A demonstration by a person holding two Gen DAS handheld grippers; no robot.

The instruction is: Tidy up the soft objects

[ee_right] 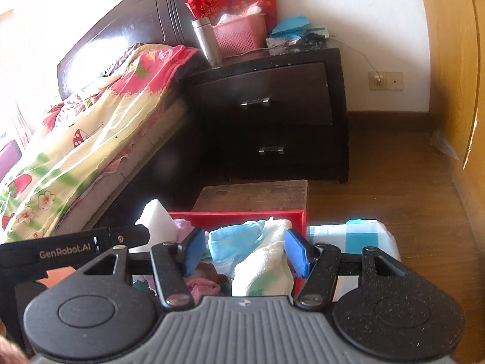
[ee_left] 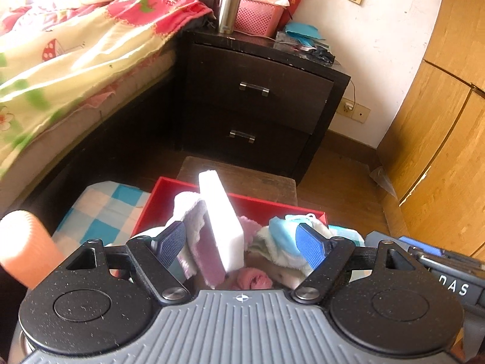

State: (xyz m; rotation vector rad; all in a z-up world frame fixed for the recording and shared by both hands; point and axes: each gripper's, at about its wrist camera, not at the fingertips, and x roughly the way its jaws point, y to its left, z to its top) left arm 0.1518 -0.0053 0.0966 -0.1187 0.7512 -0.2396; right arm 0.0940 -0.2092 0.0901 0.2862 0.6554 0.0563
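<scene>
Bedroom floor of brown boards carries the work, with a dark bed frame at nine o'clock and a black nightstand (ee_left: 257,97) at twelve.

Left gripper (ee_left: 242,242) stands with its jaws spread wide. A white sponge block (ee_left: 221,218) rises on edge between them beside a pink-and-white cloth (ee_left: 194,230); neither pad appears to press on either, so I judge nothing is gripped. Right gripper (ee_right: 244,250) has its jaws partly apart, with a cream towel (ee_right: 266,261) bunched between them. The blue pad at three o'clock lies against the towel's edge, but the other pad is clear of it, so I read this as a loose straddle, not a hold.

Both tools hang over the red box (ee_left: 157,200), where the soft things sit: the sponge and pink cloth toward nine o'clock, a pale blue cloth (ee_right: 233,236) and the towel toward three. A blue checked cloth (ee_left: 100,209) lies outside the box at nine o'clock in the left view. A wooden stool (ee_right: 257,194) stands just beyond the box at twelve.

Judging by the heaped box and free jaws, the step in hand seems to be settling items in the box. The next move probably calls for picking the checked cloth, closing squarely on a fold.
</scene>
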